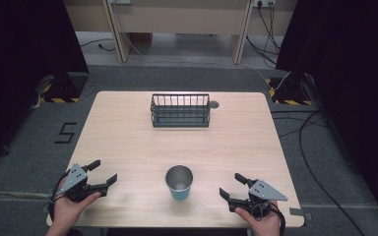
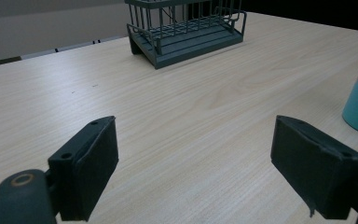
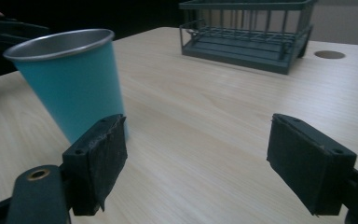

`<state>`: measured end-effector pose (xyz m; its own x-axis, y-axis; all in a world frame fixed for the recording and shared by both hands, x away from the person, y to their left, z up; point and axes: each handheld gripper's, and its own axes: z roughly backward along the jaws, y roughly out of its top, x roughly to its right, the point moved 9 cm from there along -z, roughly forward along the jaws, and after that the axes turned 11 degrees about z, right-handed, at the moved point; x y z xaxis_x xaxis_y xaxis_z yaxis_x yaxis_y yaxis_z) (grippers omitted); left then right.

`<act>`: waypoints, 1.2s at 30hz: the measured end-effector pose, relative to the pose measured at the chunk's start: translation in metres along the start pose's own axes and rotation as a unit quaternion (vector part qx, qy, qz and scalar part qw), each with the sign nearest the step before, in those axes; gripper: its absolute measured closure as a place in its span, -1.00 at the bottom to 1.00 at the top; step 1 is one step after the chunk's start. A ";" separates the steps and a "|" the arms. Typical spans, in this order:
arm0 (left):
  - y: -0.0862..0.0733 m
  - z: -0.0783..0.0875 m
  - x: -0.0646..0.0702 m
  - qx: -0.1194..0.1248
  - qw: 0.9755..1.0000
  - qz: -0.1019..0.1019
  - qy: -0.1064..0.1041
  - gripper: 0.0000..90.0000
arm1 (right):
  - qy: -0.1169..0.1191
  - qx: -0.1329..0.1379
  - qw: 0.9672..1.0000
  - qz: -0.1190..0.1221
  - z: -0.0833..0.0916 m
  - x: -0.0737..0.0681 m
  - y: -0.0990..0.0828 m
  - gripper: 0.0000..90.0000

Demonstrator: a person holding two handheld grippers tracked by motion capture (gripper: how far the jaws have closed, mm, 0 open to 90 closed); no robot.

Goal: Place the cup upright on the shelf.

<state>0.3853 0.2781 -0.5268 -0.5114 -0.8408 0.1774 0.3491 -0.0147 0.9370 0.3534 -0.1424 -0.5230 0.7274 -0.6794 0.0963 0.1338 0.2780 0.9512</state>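
A pale wood-grain desk [image 1: 128, 137] with rounded corners is seen from above, set on a grey carpeted floor [image 1: 24, 147]. A round cable hole [image 1: 213, 104] is cut into the far part of the top, just beside the right end of a dark wire basket [image 1: 180, 110], which stands near the far edge, well apart from everything else. Black curtains [image 1: 344, 54] are hung at both sides of the room, and stands with yellow-and-black striped bases [image 1: 59, 96] are placed at the desk's far corners. Cables [image 1: 315, 147] are trailed across the floor on the right, and a black mark shaped like a 5 [image 1: 65, 132] is laid on the floor to the left. Pale wooden furniture legs are seen at the back; what they belong to cannot be told for sure.

A teal cup [image 1: 179, 182] with a metal inside is stood upright near the near edge, between the two hands. The left tongs [image 1: 104, 173] are held wide open at the near left corner, nothing between them, well apart from the cup. The right tongs [image 1: 231, 185] are likewise held wide open and empty at the near right; in the right gripper view the cup [image 3: 72, 81] is seen just beyond the left pad, not gripped.
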 end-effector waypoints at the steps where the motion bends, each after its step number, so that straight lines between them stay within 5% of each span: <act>1: 0.000 0.000 0.000 0.000 1.000 0.000 -0.001 -0.68 | 0.006 0.001 1.000 0.002 -0.002 -0.003 0.002 -0.54; 15: 0.000 0.000 0.001 -0.001 1.000 0.001 -0.002 -0.68 | 0.088 0.005 0.996 0.030 -0.034 -0.048 0.023 -0.54; 36: 0.000 -0.001 0.003 -0.001 1.000 -0.003 -0.007 -0.68 | 0.130 -0.025 0.990 0.053 -0.077 -0.074 0.021 -0.59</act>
<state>0.3847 0.2751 -0.5264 -0.5243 -0.8330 0.1768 0.3477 -0.0199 0.9374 0.3542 -0.0337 -0.5328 0.8872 -0.4483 0.1089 0.0764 0.3755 0.9237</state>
